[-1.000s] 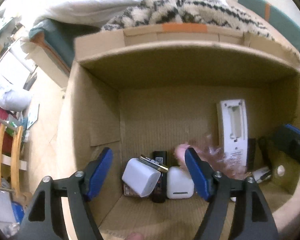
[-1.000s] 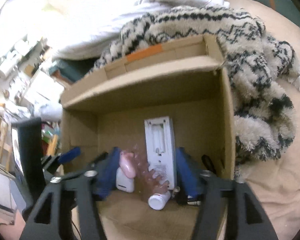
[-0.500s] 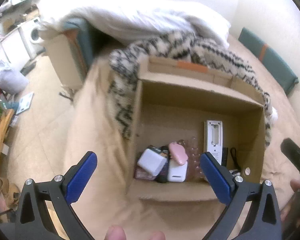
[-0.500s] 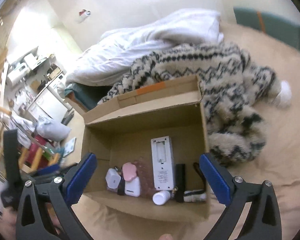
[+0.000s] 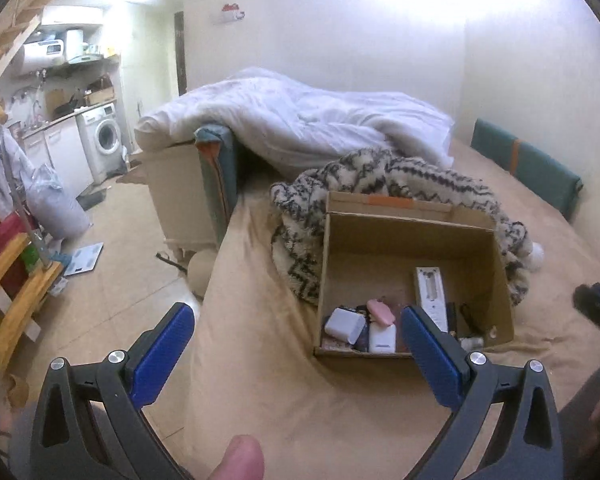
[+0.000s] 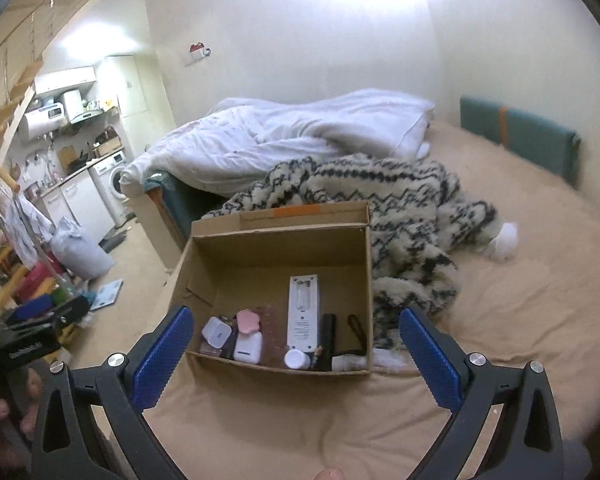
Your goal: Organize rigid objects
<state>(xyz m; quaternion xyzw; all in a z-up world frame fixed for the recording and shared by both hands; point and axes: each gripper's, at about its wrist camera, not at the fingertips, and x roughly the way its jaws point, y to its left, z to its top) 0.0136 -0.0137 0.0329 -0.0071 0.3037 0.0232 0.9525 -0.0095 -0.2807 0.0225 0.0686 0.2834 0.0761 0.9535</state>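
Cardboard box (image 6: 370,280) is sitting open-topped on a tan bed cover (image 6: 520,300), a zigzag fleece blanket (image 6: 400,208) bunching at its two o'clock side. Small items are lying along its near wall: a white charger (image 6: 217,332), a pink case (image 6: 248,322), a white earbud case (image 6: 247,348), a black flashlight (image 6: 327,336). A long white remote (image 6: 303,312) is lying lengthwise, pointing toward twelve o'clock. Right gripper (image 6: 296,344) and left gripper (image 5: 296,344) are both hovering short of the box, tilting downward, blue pads (image 5: 162,354) spread wide, gripping nothing.

White walls (image 6: 340,60), tan bed (image 6: 520,300), white duvet (image 6: 292,140), washing machine (image 5: 102,138), tiled floor (image 5: 128,272)
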